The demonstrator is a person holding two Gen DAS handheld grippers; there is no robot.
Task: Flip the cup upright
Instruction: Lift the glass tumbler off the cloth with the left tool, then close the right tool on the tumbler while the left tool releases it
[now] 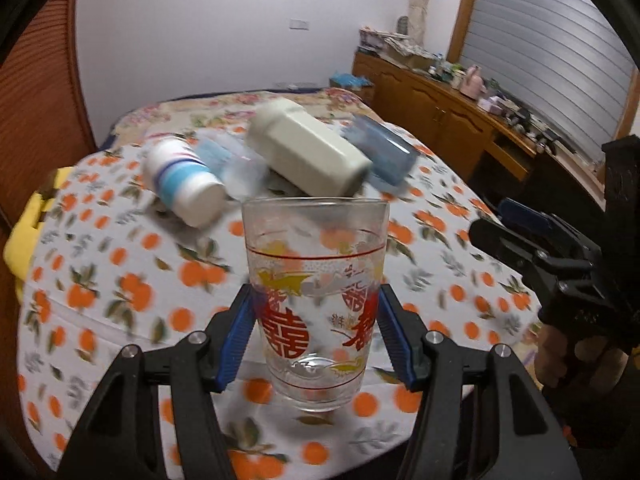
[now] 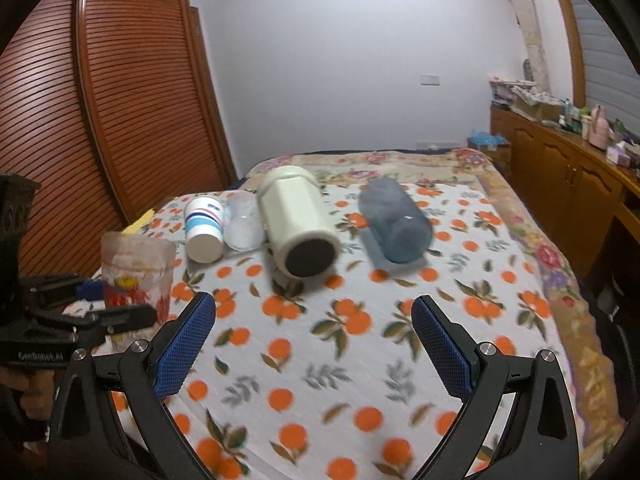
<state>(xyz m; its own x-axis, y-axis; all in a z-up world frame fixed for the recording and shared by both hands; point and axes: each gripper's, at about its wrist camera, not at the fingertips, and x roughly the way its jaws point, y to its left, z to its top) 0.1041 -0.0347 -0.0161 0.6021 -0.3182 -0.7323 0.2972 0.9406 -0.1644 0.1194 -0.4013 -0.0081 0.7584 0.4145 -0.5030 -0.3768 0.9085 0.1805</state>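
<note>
A clear glass cup point(image 1: 316, 300) with red characters stands upright, mouth up, between the blue pads of my left gripper point(image 1: 316, 332), which is shut on it just above the orange-print cloth point(image 1: 120, 280). The cup also shows at the left of the right wrist view point(image 2: 138, 272), held by the left gripper point(image 2: 100, 312). My right gripper point(image 2: 314, 340) is open and empty over the cloth point(image 2: 320, 380); it shows at the right edge of the left wrist view point(image 1: 532, 240).
Lying on their sides at the back are a white and blue paper cup point(image 2: 204, 228), a clear plastic cup point(image 2: 242, 224), a cream tumbler point(image 2: 298, 220) and a blue-grey cup point(image 2: 394, 224). A wooden cabinet point(image 2: 568, 184) stands to the right, a slatted wardrobe point(image 2: 120, 120) to the left.
</note>
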